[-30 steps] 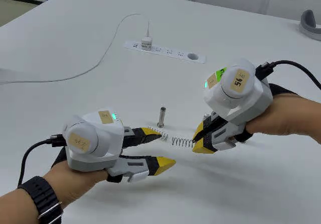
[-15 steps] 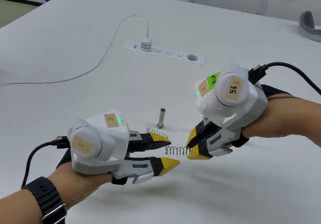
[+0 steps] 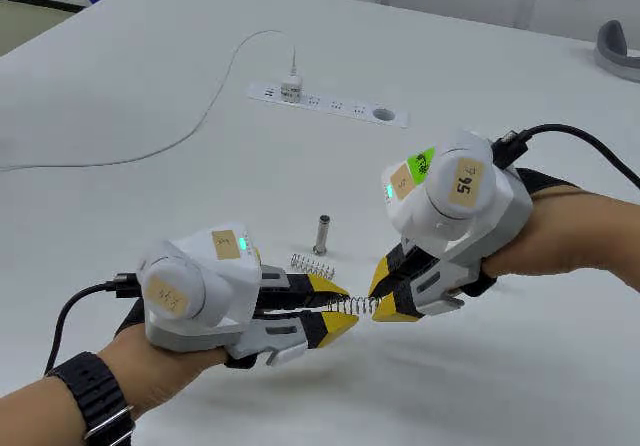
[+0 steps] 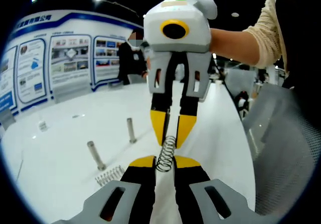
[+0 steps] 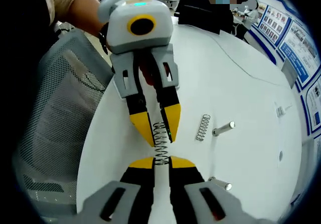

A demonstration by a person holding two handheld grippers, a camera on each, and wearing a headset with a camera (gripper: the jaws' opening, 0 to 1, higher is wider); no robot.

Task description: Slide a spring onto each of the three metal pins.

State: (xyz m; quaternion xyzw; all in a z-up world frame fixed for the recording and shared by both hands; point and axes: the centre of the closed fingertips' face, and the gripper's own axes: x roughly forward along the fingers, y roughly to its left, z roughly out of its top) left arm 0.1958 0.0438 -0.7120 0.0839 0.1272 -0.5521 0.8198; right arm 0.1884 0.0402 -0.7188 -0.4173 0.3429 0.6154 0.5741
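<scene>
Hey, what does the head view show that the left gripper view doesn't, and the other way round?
Head view, not the left gripper view: a black watch band on the wrist and the white casing of the left gripper. Left gripper view, not the head view: a farther pin, wall posters and a mesh chair. Both: the right gripper, the spring between the two grippers' tips, a loose spring lying on the table, and the upright pin beside it.

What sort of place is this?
Probably an exhibition or showroom hall: printed display boards line the wall, a large white table carries a power strip, and a mesh office chair stands nearby.
</scene>
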